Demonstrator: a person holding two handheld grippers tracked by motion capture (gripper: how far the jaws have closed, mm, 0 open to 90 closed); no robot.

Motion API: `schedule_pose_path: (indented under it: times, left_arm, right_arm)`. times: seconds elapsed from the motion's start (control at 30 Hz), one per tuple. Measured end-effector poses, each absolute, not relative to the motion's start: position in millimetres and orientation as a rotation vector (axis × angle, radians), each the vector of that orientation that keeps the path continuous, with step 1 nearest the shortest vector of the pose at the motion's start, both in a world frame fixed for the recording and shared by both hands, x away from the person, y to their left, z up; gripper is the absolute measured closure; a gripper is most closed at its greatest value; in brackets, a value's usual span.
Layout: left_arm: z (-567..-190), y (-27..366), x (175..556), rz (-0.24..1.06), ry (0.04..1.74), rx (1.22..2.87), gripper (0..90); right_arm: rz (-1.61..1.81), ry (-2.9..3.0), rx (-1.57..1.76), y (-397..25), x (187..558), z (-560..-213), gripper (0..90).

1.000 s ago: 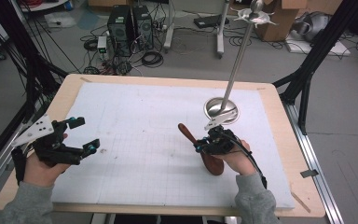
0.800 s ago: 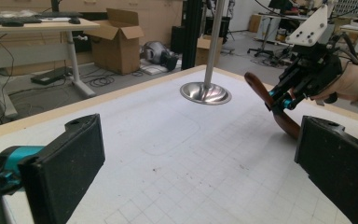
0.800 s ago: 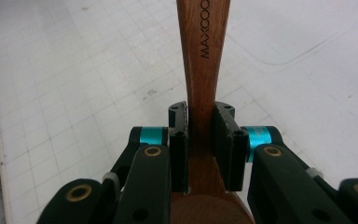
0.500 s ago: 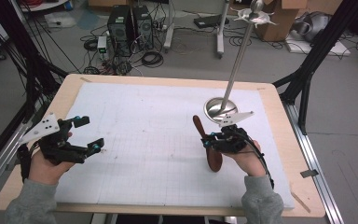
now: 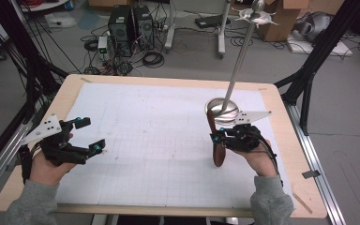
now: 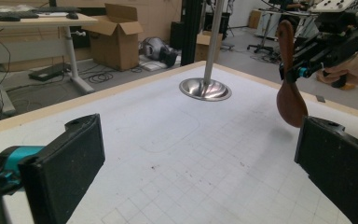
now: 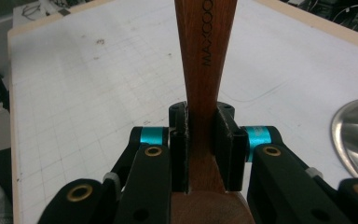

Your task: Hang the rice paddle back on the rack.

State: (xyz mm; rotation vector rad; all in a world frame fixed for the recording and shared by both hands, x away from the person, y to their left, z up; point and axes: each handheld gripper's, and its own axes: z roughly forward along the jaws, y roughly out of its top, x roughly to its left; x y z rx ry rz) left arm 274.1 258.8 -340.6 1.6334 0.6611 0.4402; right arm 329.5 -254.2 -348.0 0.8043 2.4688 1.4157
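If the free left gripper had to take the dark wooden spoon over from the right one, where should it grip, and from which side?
Grip the bare upper handle of the dark wooden spoon, coming in from the left gripper's own side. The right gripper is clamped on the neck just above the bowl, which hangs lowest, so the narrow flat handle above is probably the only free stretch.

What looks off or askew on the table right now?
Nothing is spilled or broken. The wooden spoon is off the mat, clamped at its neck by the right hand-held gripper. The left hand-held gripper is open and empty.
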Motion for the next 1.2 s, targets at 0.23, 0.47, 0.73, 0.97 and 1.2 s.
schedule_pose_path:
  times: [0.23,0.47,0.73,0.97,1.2]
  left_arm:
    - [-342.1,259.9,275.0,0.438,0.669,1.633,1.9]
    - [-341.7,262.7,273.4,0.434,0.672,1.619,1.9]
    - [-340.4,257.3,269.2,0.429,0.651,1.617,1.9]
    - [-345.3,259.0,271.0,0.428,0.671,1.625,1.9]
    - [-346.3,258.1,270.3,0.426,0.671,1.632,1.9]
  right_arm:
    - [1.42,2.446,0.818,-273.8,333.0,-342.9,77.4]
    - [1.452,2.411,0.836,-294.8,333.5,-333.4,77.4]
    - [1.498,2.358,0.88,-321.8,335.9,-324.2,77.4]
    - [1.494,2.304,0.92,-340.9,341.1,-318.0,77.4]
    - [1.502,2.288,0.955,-351.3,346.5,-311.5,77.5]
